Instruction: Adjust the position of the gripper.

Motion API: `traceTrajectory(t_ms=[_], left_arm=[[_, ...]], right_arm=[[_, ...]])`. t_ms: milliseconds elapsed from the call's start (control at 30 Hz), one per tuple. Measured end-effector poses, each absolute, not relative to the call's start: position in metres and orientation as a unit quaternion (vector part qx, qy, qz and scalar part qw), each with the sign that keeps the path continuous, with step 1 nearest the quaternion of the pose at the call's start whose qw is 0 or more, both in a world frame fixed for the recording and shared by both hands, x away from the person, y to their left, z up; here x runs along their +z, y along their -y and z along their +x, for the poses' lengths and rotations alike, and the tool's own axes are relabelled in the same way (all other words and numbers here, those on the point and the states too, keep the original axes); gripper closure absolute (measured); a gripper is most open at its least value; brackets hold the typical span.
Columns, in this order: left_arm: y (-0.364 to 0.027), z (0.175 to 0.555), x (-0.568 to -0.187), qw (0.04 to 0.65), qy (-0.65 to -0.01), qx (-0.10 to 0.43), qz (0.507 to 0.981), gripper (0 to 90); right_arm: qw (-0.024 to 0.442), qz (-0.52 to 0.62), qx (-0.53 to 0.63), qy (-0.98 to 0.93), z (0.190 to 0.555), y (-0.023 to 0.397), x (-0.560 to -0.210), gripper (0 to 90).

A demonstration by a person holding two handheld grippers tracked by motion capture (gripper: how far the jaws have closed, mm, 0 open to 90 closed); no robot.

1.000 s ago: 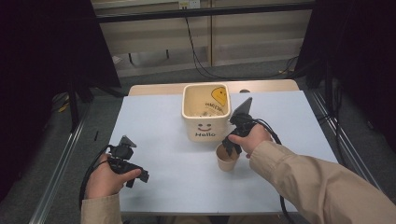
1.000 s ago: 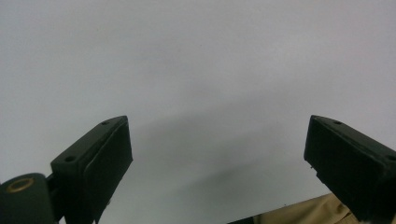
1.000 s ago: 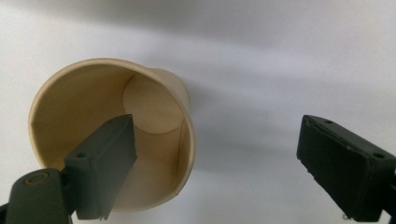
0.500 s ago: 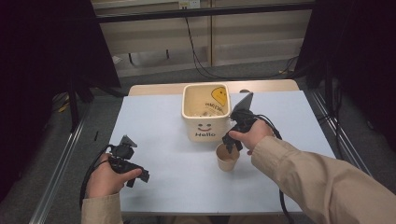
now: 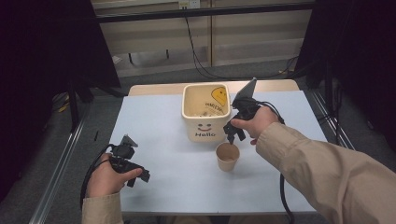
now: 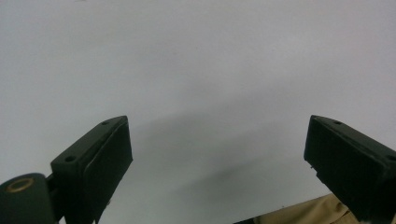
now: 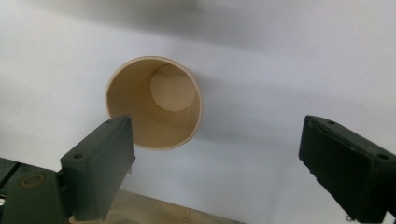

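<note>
A tan paper cup (image 5: pixel 227 156) stands upright and empty on the white table (image 5: pixel 163 140), just in front of a cream square tub (image 5: pixel 205 112) printed "Hello". My right gripper (image 5: pixel 232 135) hangs over the cup's far rim, pointing down, jaws wide open with nothing between them. From the right gripper view I look straight down into the cup (image 7: pixel 156 102), which lies toward the left jaw, apart from it. My left gripper (image 5: pixel 140 175) rests low near the table's front left, open over bare table (image 6: pixel 210 84).
The tub holds some crumpled wrappers and carries a yellow face sticker inside. The table's front edge lies close to my left hand. A metal rail (image 5: pixel 65 158) runs along the left side, and cables hang behind the table.
My right gripper has lifted a little and drawn back toward the tub, away from the cup. The cup stays in place. The left gripper has not moved.
</note>
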State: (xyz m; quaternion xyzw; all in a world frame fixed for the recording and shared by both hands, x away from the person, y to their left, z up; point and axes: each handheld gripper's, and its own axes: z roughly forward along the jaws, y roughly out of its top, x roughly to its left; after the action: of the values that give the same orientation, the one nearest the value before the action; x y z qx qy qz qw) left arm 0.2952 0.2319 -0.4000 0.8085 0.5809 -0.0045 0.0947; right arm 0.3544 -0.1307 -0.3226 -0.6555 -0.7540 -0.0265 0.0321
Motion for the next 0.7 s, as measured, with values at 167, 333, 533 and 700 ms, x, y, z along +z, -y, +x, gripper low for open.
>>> traceTrajectory(t_ms=[167, 333, 533, 700], left_arm=[[-0.232, 0.296, -0.4, 0.095, -0.58, -0.001, 0.809, 7.3], [-0.232, 0.296, -0.4, 0.093, -0.579, 0.0, 0.81, 7.3], [-0.231, 0.296, -0.4, 0.093, -0.577, 0.001, 0.811, 7.3], [-0.232, 0.296, -0.4, 0.096, -0.578, 0.002, 0.81, 7.3]], right_arm=[[0.031, -0.65, -0.032, 0.758, 0.356, 0.13, -0.306, 10.1], [0.022, -0.649, -0.034, 0.76, 0.358, 0.13, -0.289, 9.9], [0.023, -0.645, -0.03, 0.763, 0.359, 0.129, -0.279, 9.9], [0.022, -0.645, -0.029, 0.763, 0.359, 0.128, -0.276, 9.8]])
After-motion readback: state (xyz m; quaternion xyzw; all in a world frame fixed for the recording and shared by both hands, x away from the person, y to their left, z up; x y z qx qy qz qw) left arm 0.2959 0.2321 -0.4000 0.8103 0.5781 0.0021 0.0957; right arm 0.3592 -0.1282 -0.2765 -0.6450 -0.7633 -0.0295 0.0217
